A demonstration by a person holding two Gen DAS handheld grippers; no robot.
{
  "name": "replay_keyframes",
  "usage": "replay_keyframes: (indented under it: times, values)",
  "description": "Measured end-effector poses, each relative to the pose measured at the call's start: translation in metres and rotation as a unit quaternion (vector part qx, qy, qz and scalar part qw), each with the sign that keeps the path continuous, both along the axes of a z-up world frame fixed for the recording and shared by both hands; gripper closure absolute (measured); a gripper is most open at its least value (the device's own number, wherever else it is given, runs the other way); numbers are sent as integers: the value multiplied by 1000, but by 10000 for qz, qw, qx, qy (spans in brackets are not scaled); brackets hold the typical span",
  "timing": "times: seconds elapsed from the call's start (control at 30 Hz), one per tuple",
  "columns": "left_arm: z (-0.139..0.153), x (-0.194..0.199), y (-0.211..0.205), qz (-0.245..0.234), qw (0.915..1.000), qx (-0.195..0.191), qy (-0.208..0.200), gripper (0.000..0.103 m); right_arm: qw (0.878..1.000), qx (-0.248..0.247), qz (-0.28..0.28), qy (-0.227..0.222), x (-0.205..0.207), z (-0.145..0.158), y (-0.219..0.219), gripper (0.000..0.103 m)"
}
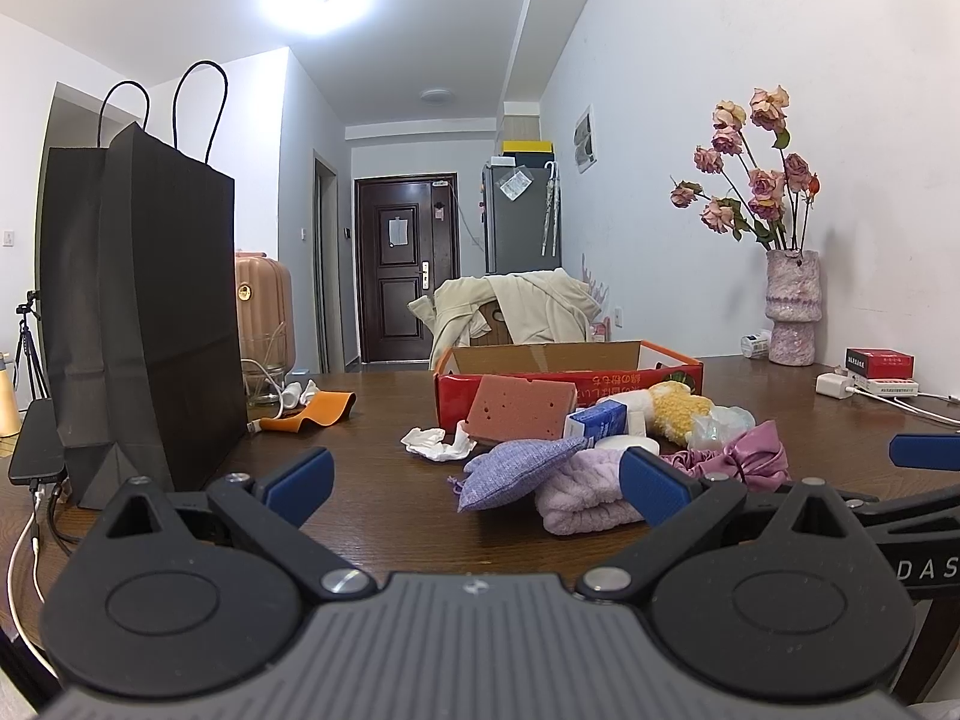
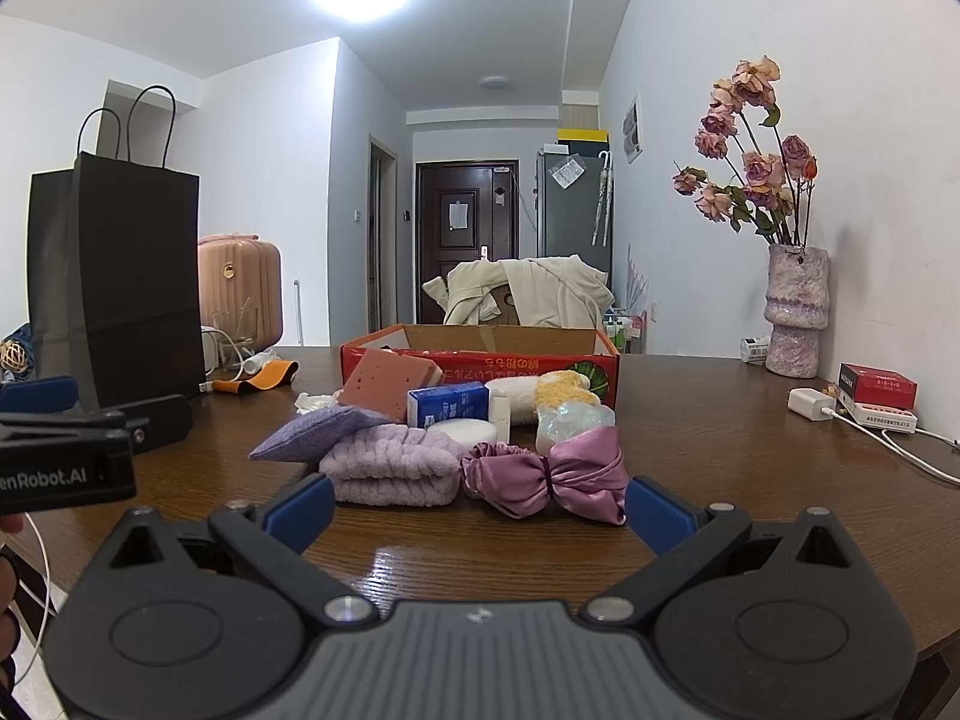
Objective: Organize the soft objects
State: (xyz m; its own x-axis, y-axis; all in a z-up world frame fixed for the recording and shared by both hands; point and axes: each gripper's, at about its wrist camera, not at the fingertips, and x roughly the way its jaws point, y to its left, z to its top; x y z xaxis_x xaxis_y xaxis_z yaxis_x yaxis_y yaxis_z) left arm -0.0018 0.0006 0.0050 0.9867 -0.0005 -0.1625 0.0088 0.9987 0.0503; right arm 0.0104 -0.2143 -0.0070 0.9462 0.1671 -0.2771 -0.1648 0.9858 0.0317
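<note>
A pile of soft things lies on the wooden table in front of a red cardboard box (image 1: 666,367) (image 2: 591,360): a lilac folded towel (image 1: 585,495) (image 2: 390,471), a purple sachet pouch (image 1: 516,471) (image 2: 318,423), a satin pink bow scrunchie (image 1: 753,459) (image 2: 546,477), a pink sponge (image 1: 519,408) (image 2: 387,384), a yellow fluffy toy (image 1: 681,411) (image 2: 561,393) and a blue-white tissue pack (image 1: 600,423) (image 2: 447,405). My left gripper (image 1: 477,483) is open and empty, just short of the towel. My right gripper (image 2: 480,510) is open and empty, just short of the bow.
A tall black paper bag (image 1: 141,312) (image 2: 117,294) stands at the left. An orange strap (image 1: 318,411) and crumpled tissue (image 1: 435,443) lie nearby. A vase of dried roses (image 1: 792,306) (image 2: 795,312), a red box and chargers (image 2: 879,399) sit at the right wall.
</note>
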Motion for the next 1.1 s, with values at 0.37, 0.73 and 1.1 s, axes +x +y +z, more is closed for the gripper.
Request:
replay_keyframes:
  times: [0.37,0.73,1.1]
  values:
    - [5,8,7,78,9998,-142,98,0,9998,-78,-24,-183,9,9,0,0]
    - [3,36,21,336,9982,-360,352,0,9995,-62,-131,-273,28,10,-1,0]
    - [-3,74,3,-6,9972,-310,687,0,9994,133,-327,-72,64,0,-7,0]
